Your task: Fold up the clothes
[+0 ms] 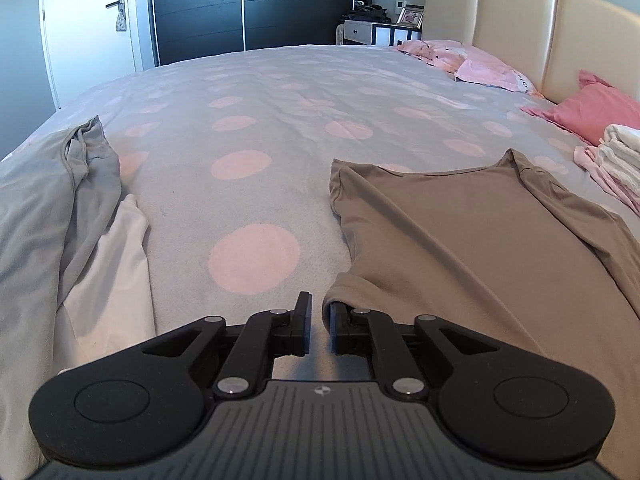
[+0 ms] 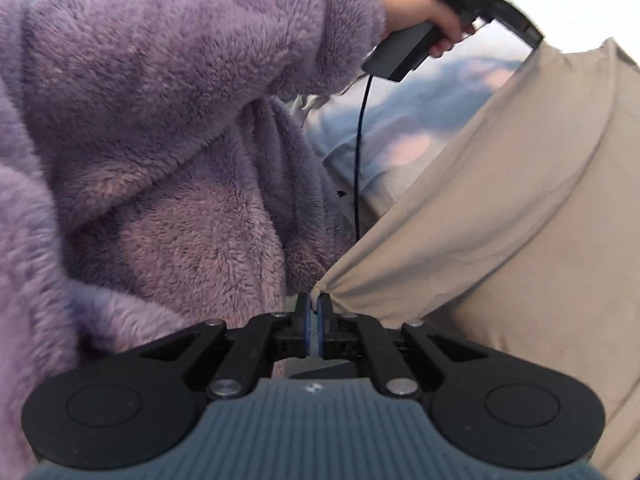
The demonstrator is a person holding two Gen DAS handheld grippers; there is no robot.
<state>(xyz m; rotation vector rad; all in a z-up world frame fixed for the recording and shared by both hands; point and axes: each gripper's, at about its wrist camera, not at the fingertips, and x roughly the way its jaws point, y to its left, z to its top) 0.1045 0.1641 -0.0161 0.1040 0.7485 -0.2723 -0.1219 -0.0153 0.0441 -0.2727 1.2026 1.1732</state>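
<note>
- Low over the bed point(image 1: 256, 92), the left gripper point(image 1: 320, 320) has its fingers point(image 1: 303, 316) slightly apart, the right-side one tucked under a rolled edge of the taupe shirt point(image 1: 460, 232); nothing is clamped between them.
- Spread on the dotted duvet, that shirt lies to the right, with a grey garment point(image 1: 48, 200) and a white one point(image 1: 116, 264) at the left.
- Folded pale clothes point(image 1: 620, 160) are stacked near the pillows.
- Closed together, the right gripper point(image 2: 314, 320) pinches a gathered corner of the shirt, lifted taut.
- A purple fleece sleeve point(image 2: 180, 80) fills the left; the hand point(image 2: 420, 12) beyond it seems to hold the other gripper.
</note>
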